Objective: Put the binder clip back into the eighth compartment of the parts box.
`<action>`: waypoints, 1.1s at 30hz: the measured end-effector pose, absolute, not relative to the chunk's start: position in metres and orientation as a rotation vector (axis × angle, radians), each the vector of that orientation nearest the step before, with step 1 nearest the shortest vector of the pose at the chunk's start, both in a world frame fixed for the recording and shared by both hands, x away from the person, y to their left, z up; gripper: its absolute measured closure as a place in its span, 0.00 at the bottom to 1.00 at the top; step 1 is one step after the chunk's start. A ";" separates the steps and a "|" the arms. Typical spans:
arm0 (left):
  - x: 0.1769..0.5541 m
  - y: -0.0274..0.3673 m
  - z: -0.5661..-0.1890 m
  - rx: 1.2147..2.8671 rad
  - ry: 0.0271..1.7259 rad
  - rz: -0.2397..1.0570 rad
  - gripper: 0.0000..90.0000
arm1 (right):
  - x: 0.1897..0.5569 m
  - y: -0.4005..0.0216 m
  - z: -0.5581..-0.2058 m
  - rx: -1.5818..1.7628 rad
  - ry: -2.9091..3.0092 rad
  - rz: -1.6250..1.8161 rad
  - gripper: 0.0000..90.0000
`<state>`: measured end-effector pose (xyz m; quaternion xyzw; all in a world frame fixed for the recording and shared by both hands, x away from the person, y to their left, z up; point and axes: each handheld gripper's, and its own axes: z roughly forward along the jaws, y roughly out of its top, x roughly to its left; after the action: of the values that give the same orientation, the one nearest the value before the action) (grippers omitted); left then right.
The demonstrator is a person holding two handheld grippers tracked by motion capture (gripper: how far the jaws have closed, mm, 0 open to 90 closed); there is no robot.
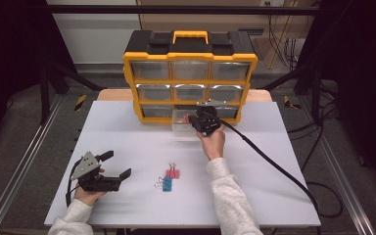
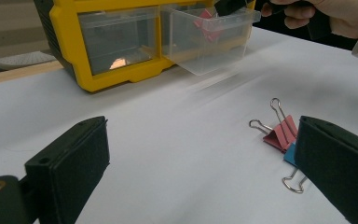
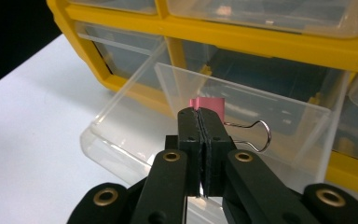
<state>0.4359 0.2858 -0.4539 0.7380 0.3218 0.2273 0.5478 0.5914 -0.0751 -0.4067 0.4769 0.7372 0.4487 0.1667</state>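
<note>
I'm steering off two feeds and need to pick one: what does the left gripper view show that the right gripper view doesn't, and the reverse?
Left gripper view alone: a pink binder clip and a blue binder clip lying together on the white table, between its open tool's jaws.

Right gripper view alone: its tool shut on a pink clip, held above the drawer, wire handle sticking out sideways.

Both: the pulled-out clear drawer of the yellow organizer.

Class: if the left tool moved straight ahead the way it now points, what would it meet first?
Probably the pink binder clip and blue binder clip by its right-hand jaw; beyond, bare white table. Depth is uncertain.
</note>
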 end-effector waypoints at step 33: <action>0.436 0.286 -0.454 1.741 0.768 0.536 0.03 | 0.536 -0.081 -0.366 1.084 1.966 1.408 0.09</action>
<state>0.4360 0.2863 -0.4539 0.7356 0.3244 0.2266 0.5498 0.5361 -0.0812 -0.3663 0.3969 0.7195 0.5153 0.2435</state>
